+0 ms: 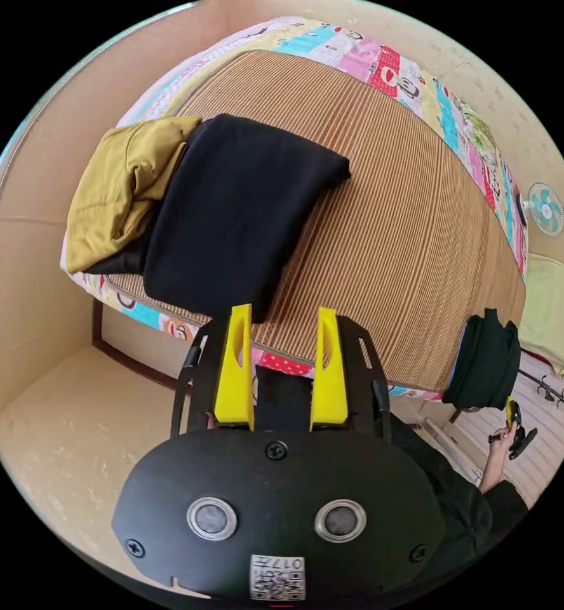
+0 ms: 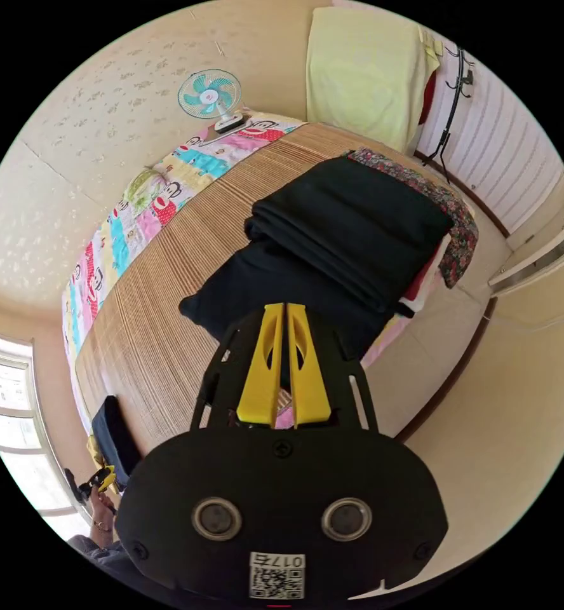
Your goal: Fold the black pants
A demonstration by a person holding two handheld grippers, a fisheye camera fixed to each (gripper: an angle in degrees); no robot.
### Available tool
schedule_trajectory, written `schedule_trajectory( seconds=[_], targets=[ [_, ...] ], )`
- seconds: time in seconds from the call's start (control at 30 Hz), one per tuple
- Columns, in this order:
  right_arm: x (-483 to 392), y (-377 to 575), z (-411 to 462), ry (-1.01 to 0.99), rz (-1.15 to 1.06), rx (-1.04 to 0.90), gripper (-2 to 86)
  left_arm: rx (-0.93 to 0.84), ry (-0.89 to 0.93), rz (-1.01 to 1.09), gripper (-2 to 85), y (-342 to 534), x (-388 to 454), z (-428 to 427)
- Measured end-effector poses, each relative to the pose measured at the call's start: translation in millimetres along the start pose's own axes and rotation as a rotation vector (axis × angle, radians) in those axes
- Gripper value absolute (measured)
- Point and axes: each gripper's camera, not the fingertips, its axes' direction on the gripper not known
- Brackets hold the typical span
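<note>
Jaws first: our left gripper (image 1: 284,365) stands parted and empty above the bed's near edge, while our right gripper (image 2: 284,365) has its yellow jaws nearly touching, nothing between them. Just beyond the left one, the black pants (image 1: 234,210) lie folded flat on the ribbed mat (image 1: 396,222), beside a mustard garment (image 1: 120,190). We reckon the cloth is soft, limp and light, so we'd pinch a corner or hem edge, not the middle.

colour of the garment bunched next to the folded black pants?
Mustard yellow garment, best seen in the left gripper view, beside the black pants.
</note>
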Motion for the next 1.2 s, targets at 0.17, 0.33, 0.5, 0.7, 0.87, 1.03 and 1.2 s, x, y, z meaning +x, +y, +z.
schedule_trajectory(
  seconds=[0.17,0.33,0.5,0.7,0.87,1.03,1.2],
  targets=[
    [-73,31,6,-0.022,-0.126,-0.061,0.5,-0.109,-0.141,0.136,14.4,-33,16,48],
    [-106,74,4,-0.007,-0.226,-0.091,0.4,-0.232,-0.429,0.456,8.9,-35,47,59],
    [-93,90,-1,-0.087,-0.245,-0.134,0.5,-0.289,0.046,0.534,3.7,-50,-14,-2],
    [-80,76,-15,-0.476,-0.49,-0.187,1.8,-0.006,0.874,0.584,-0.2,-36,-98,-163],
    [-87,58,-12,-0.73,-0.698,-0.324,6.5,0.213,1.292,0.711,-0.8,7,-78,-264],
    [-86,44,-11,-0.798,-0.879,-0.461,13.5,0.342,1.651,1.008,-0.8,79,-19,-380],
    [-12,-8,16,-1.025,-0.684,-0.67,20.4,0.517,1.954,1.414,-0.3,174,-6,-483]
  ],
)
